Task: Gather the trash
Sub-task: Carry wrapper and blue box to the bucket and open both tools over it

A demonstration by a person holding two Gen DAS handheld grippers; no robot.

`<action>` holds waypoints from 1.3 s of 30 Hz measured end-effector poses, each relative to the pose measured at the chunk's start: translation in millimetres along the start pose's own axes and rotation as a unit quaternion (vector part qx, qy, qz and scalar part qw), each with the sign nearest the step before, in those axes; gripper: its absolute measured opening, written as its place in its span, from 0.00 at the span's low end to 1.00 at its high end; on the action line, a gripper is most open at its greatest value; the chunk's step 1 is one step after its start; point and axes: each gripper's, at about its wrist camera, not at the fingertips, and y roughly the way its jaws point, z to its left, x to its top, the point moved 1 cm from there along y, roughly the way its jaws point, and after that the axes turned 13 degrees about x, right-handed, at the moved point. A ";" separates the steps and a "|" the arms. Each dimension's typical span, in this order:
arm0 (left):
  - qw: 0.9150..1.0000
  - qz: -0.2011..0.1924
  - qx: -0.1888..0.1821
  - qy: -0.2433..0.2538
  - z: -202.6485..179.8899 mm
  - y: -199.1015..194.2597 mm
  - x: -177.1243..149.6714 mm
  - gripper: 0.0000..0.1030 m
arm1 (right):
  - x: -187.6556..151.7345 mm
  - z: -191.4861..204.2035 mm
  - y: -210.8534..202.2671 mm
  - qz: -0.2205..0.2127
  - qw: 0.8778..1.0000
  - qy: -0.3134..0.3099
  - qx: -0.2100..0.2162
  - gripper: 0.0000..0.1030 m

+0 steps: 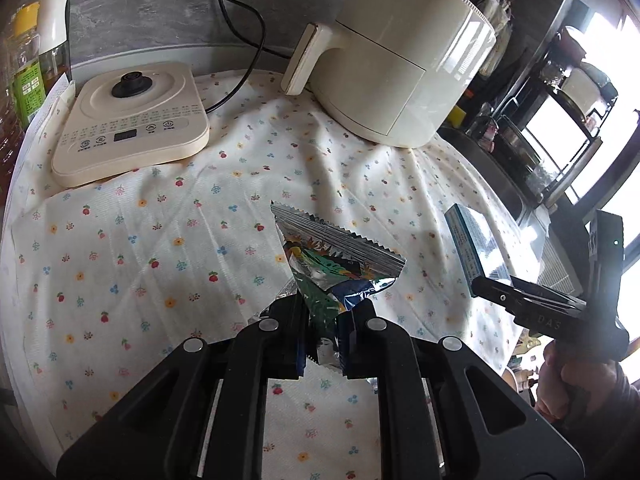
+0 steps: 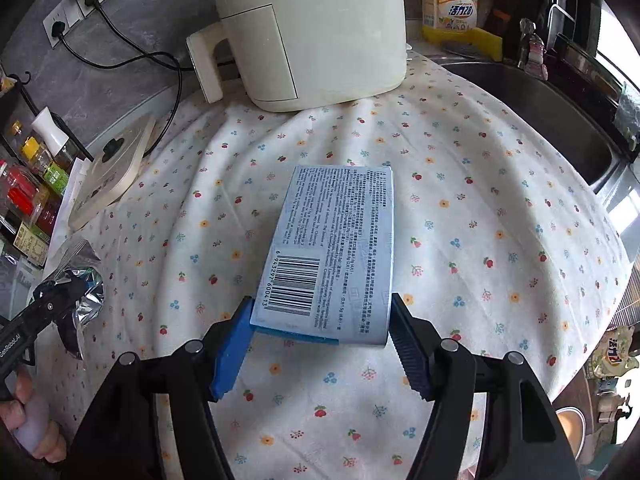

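Two pieces of rubbish, one at each set of tongs, over the flowered cloth (image 2: pixel 480 208) on the worktop.

The left tongs (image 1: pixel 324 320) are clamped tight on a crumpled foil snack wrapper (image 1: pixel 332 252) — its zigzag-cut end points up and away from the fingers, clear of the cloth. The right tongs (image 2: pixel 320 336) stand partly open around the near end of a flat blue box (image 2: pixel 340 236), barcode side up; its long axis runs away from the tongs toward the cream air fryer (image 2: pixel 308 32) — whether the pads press on it I cannot tell.
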 end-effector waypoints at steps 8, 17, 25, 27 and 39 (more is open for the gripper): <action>0.998 0.003 -0.036 0.048 -73.6 7.1 3.0 0.12 | -30.5 -54.7 -61.1 -0.036 0.998 0.050 -0.011 0.63; 0.988 0.025 -0.084 0.124 -186.1 16.2 -17.0 0.12 | -77.0 -138.2 -145.7 -0.087 0.988 0.119 -0.045 0.63; 0.975 0.043 -0.120 0.182 -285.3 14.9 -51.1 0.12 | -142.4 -224.7 -209.3 -0.104 0.971 0.193 -0.090 0.63; 0.972 0.049 -0.126 0.193 -306.0 14.3 -61.0 0.12 | -161.0 -243.5 -218.7 -0.102 0.967 0.212 -0.097 0.63; 0.955 0.091 -0.146 0.242 -399.5 17.6 -130.6 0.12 | -256.7 -332.0 -227.0 -0.055 0.951 0.290 -0.096 0.64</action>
